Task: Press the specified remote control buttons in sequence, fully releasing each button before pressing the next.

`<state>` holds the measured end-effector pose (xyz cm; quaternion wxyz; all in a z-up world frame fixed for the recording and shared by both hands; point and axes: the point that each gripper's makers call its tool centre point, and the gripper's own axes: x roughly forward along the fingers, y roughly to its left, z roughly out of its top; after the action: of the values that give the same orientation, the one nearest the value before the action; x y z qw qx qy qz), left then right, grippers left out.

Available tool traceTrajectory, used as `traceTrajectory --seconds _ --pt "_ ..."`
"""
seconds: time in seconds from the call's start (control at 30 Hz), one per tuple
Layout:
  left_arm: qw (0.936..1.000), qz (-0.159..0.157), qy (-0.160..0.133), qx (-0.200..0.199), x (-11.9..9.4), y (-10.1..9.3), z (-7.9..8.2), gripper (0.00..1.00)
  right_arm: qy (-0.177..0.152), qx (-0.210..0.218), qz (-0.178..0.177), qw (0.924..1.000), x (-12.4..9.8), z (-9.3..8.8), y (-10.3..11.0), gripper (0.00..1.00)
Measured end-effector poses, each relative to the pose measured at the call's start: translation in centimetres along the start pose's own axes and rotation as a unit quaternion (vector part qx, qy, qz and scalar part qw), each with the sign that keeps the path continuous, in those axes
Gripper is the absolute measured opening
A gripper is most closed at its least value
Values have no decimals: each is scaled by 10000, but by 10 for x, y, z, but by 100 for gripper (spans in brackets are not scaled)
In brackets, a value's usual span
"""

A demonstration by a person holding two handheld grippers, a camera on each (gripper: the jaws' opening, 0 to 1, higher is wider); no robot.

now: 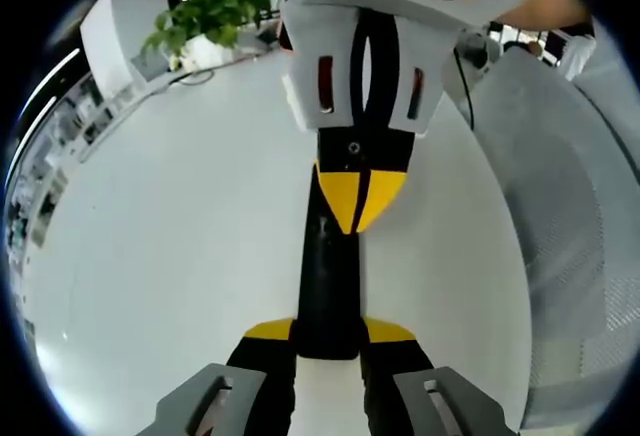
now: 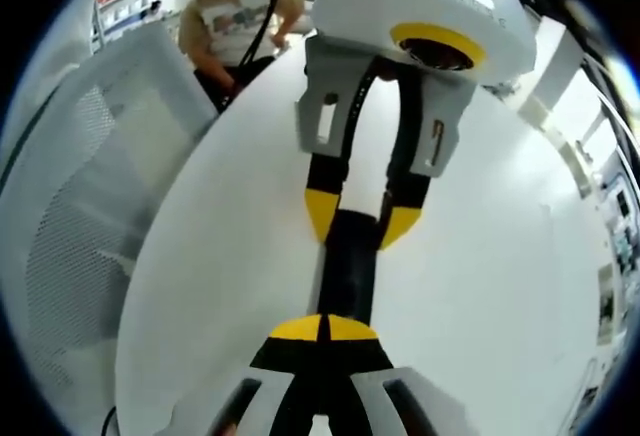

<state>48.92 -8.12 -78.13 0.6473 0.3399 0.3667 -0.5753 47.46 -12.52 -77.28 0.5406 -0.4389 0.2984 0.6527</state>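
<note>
White table (image 1: 150, 256) lies under both tongs, with one mesh chair (image 2: 90, 206) beside it, one green plant (image 1: 205, 11) far past the left tongs (image 1: 330, 331), and one long black remote (image 1: 328, 276) in the middle. The left tongs grip one end of the remote with their jaws around it, and the right tongs (image 2: 325, 328), tips shut together, touch down on it from the other end. I think a button press is under way, but I cannot tell which presses are done or left.
</note>
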Motion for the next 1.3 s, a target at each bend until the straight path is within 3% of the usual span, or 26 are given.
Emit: traceTrajectory --seconds 1.3 --pt "10000 9 -73 -40 0 0 0 23 5 94 32 10000 0 0 -1 0"
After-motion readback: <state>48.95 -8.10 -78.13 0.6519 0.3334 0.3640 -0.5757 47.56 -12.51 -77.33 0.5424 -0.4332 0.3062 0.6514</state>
